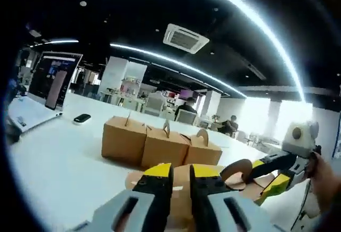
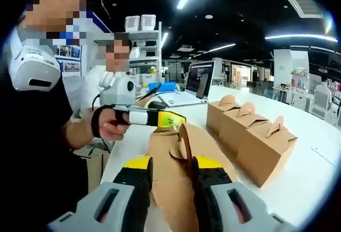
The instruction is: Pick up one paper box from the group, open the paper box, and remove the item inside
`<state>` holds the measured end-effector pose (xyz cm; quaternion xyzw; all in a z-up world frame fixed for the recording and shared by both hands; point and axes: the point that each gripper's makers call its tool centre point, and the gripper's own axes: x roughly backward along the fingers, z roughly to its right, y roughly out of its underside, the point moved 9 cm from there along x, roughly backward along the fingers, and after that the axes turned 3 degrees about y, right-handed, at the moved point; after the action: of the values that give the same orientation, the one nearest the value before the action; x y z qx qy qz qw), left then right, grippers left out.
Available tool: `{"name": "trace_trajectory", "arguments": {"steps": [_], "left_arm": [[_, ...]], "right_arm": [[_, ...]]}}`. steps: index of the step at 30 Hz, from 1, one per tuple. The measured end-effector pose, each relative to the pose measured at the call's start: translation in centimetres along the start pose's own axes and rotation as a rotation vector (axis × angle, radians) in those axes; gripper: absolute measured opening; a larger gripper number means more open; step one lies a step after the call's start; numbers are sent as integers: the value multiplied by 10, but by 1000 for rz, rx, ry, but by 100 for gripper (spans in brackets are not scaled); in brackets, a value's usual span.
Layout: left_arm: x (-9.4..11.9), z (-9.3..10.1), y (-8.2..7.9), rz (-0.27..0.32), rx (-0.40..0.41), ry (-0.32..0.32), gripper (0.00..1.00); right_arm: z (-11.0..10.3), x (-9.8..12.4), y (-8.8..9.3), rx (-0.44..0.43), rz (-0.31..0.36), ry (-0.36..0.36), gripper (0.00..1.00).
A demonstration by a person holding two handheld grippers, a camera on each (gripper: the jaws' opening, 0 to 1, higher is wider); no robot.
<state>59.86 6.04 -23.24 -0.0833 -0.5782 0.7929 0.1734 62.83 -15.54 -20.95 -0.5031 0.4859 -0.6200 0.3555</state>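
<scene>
In the left gripper view the left gripper (image 1: 180,174) rises from the bottom with its yellow-tipped jaws pressed onto the near edge of a flattened brown paper box (image 1: 184,187), which is held just above the white desk (image 1: 58,163). The right gripper (image 1: 265,176) comes in from the right of that view, its yellow tips closed on the curved handle tab (image 1: 238,169) at the far end of the same box, a person's hand (image 1: 324,181) behind it. In the right gripper view the right gripper's own jaws (image 2: 169,169) pinch that upright handle tab (image 2: 184,142), with the opened box (image 2: 178,173) stretching away from them. At its far end the left gripper (image 2: 168,119) holds the box's edge, gripped by a hand (image 2: 109,124) wearing a strap. Beyond the held box, three closed paper boxes (image 1: 160,146) with top handles stand touching in a row toward the middle of the desk; in the right gripper view the row (image 2: 250,133) lies just to the right of the held box. A laptop (image 1: 45,91) stands open near the far left corner of the desk, with a small dark object (image 1: 81,118) beside it.
</scene>
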Motion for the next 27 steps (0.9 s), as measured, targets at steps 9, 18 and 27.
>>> {"name": "trace_trajectory", "arguments": {"steps": [9,18,27], "left_arm": [[-3,5,14,-34,84,38,4],[-2,6,28,-90,61,51,4],[-2,9,28,-98,1,46,4]], "right_arm": [[1,0,0,1,-2,-13,30],[1,0,0,2,-1,-16,30],[1,1,1,2,14,-17,30]]}}
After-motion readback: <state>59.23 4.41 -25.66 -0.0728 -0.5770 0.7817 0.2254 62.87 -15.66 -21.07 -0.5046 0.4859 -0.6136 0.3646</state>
